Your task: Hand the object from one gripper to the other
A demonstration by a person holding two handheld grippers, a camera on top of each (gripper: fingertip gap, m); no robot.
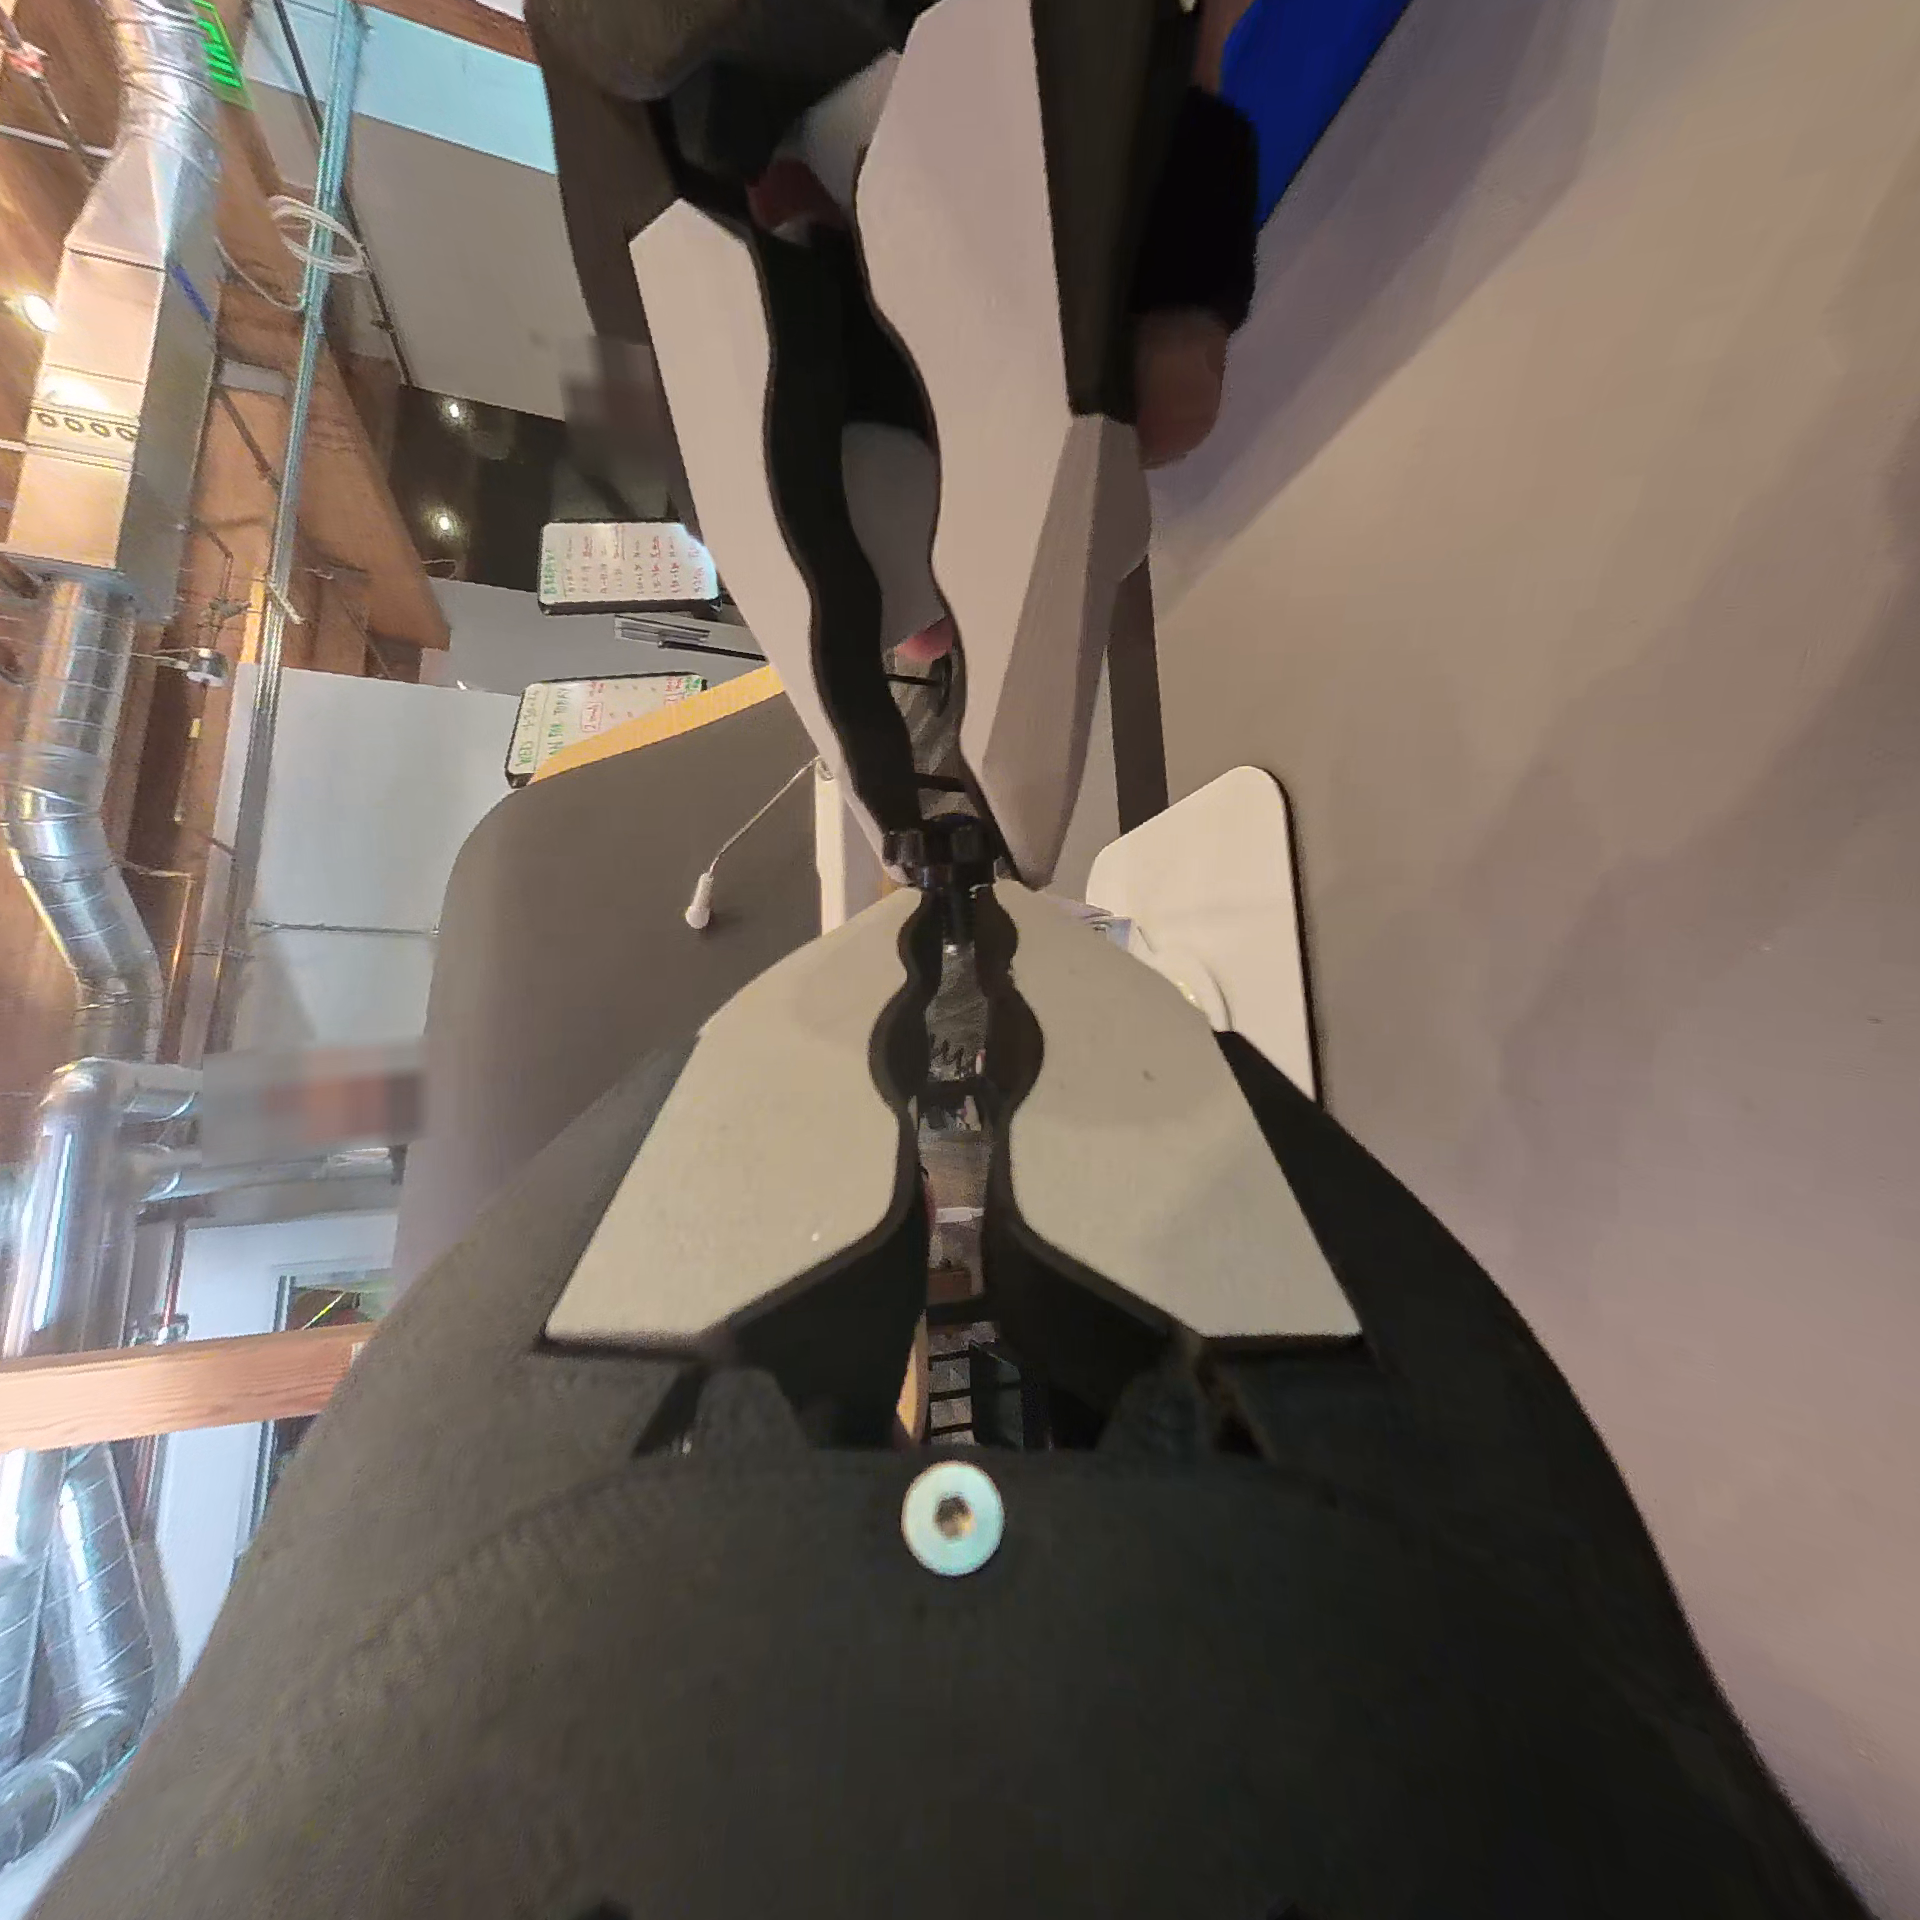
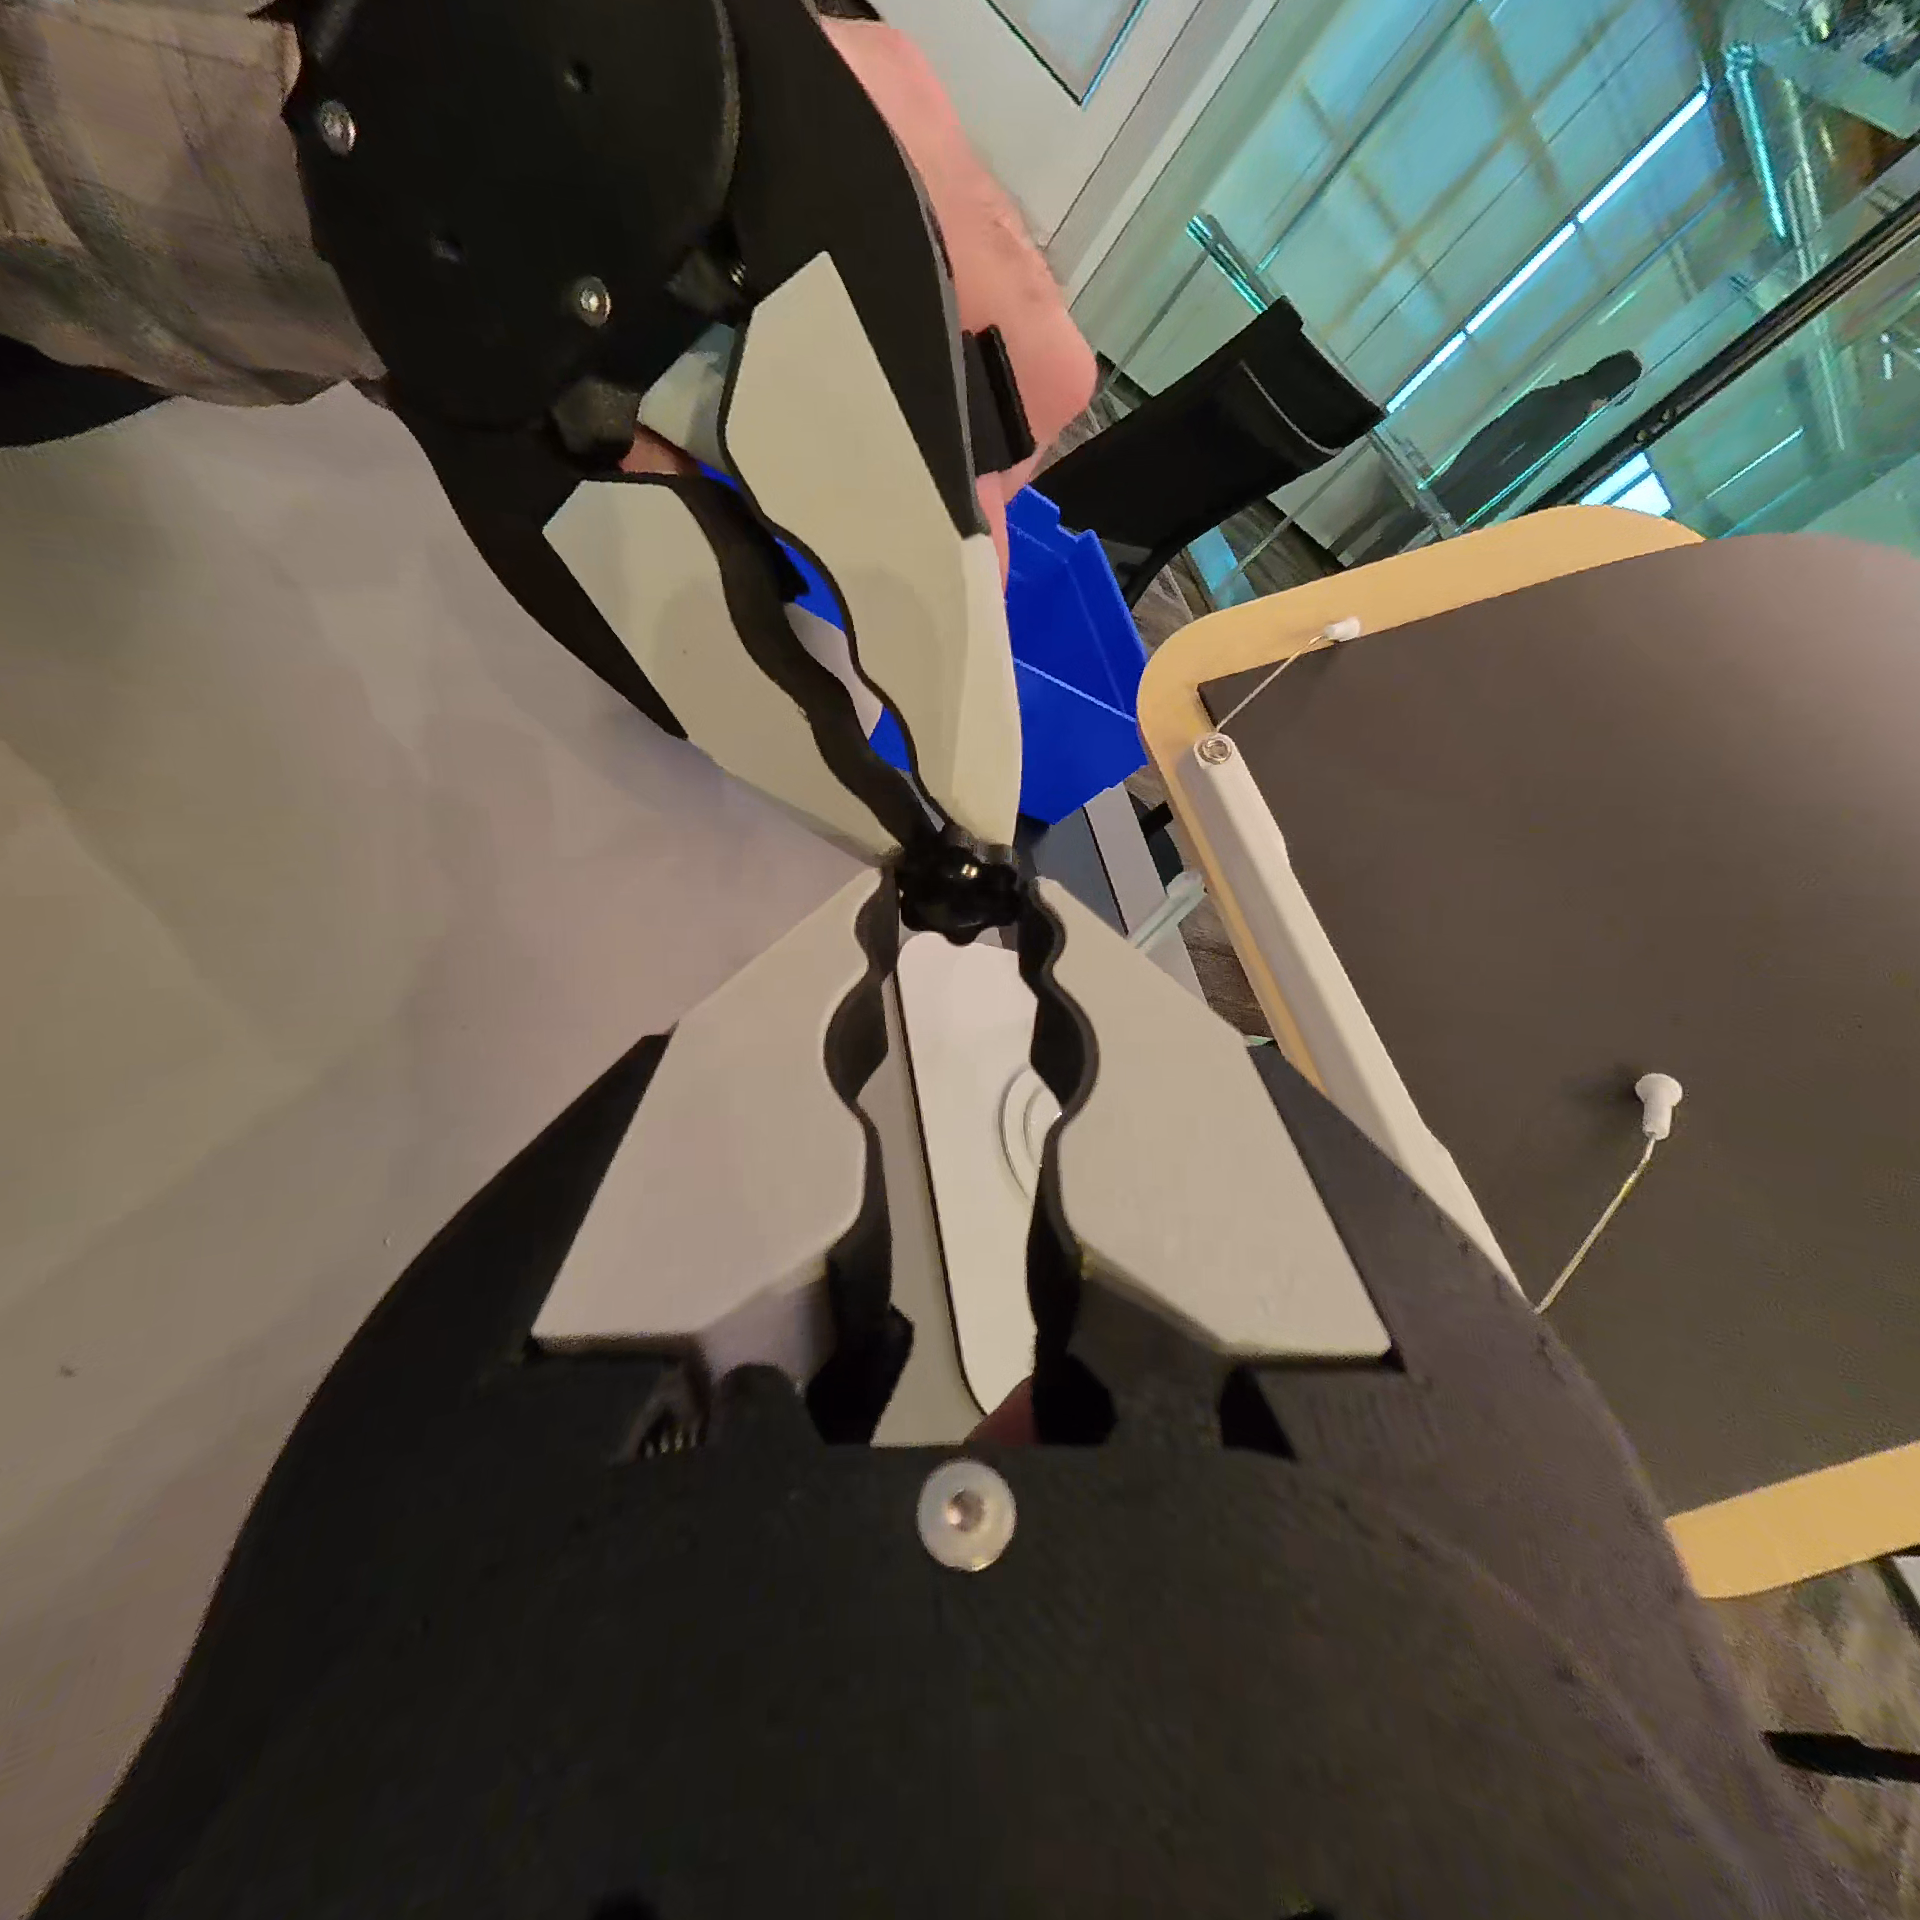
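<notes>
A small black knob with a short stem (image 1: pixel 940 844) hangs above the grey table (image 1: pixel 1558 727), between the two grippers, which meet tip to tip. My left gripper (image 1: pixel 954 906) reaches up from below and its fingertips are closed on the stem end. My right gripper (image 1: pixel 940 831) comes down from above with its tips closed on the knob's head. In the right wrist view the knob (image 2: pixel 956 883) sits between my right gripper's (image 2: pixel 958 896) tips, and my left gripper (image 2: pixel 948 847) pinches it from the far side. A hand holds each gripper.
A blue bin (image 2: pixel 1070 665) stands on the grey table (image 2: pixel 260 831) behind the left gripper. A white board (image 1: pixel 1216 894) lies at the table's edge. A dark-topped table with a wooden rim (image 2: pixel 1558 935) and white cable ends stands alongside. Only a small space, under 4 cm, lies between the two pairs of fingers.
</notes>
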